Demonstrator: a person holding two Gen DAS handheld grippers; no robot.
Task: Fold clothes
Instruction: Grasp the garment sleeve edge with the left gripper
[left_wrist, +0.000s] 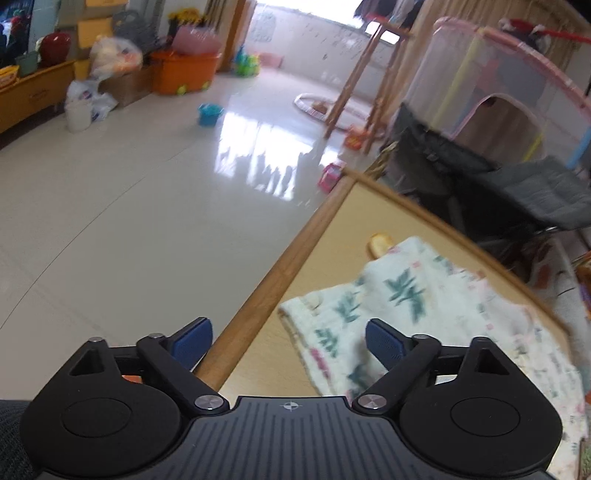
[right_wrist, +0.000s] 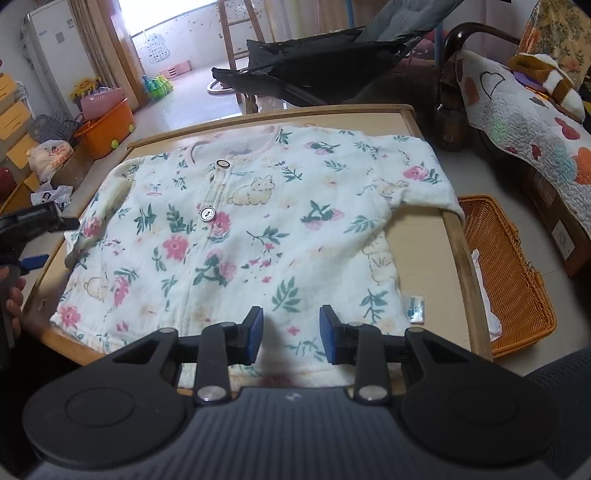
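Observation:
A white child's shirt (right_wrist: 251, 229) with a floral and rabbit print lies flat, front up and buttoned, on a wooden-rimmed table (right_wrist: 458, 258). My right gripper (right_wrist: 291, 332) hovers over the near hem at the middle, its blue pads apart with nothing pinched between them. My left gripper (left_wrist: 288, 343) stands wide open at the table's left edge (left_wrist: 258, 306); one pad is over the floor, the other over the shirt's sleeve (left_wrist: 406, 295). The right wrist view shows the left gripper (right_wrist: 55, 240) beside that sleeve, held by a hand.
An orange wicker basket (right_wrist: 509, 273) sits on the floor right of the table. A dark stroller (right_wrist: 314, 66) stands behind the table, a quilt-covered seat (right_wrist: 517, 122) at the right. An orange tub (right_wrist: 107, 125), bags and small toys (left_wrist: 210, 114) lie on the glossy floor to the left.

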